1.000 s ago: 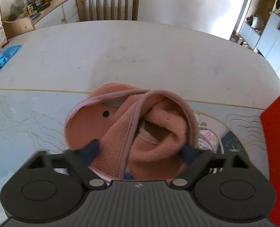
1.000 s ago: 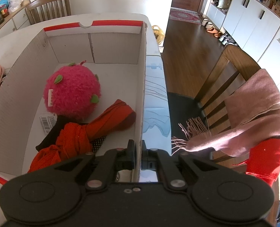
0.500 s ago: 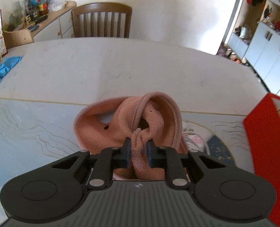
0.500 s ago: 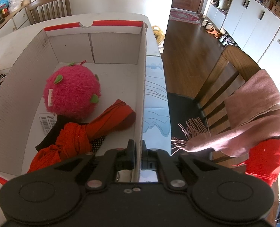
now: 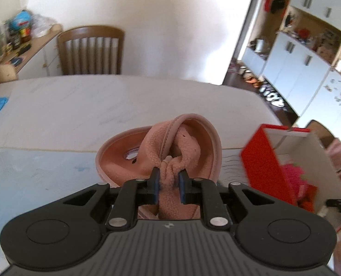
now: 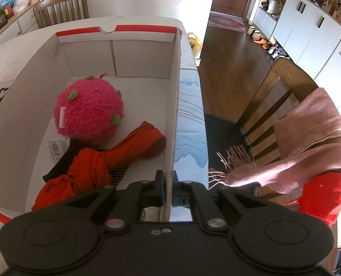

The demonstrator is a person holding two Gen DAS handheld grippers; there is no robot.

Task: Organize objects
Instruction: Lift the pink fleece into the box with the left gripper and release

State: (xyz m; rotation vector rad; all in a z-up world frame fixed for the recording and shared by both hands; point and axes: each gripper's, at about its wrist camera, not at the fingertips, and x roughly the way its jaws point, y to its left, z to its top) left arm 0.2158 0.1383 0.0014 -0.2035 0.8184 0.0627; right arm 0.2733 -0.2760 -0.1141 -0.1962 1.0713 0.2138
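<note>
Left wrist: left gripper [image 5: 168,185] pinching fuzzy pink fleece hat [image 5: 170,151]; right gripper [image 6: 168,189] clamped on cardboard box wall [image 6: 175,105]

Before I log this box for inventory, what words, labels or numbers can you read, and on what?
None can be read.
Barcode sticker on the cardboard box floor: print too small.
White tag on the pink plush ball: no legible print.
Packages on the sideboard: blurred.
</note>
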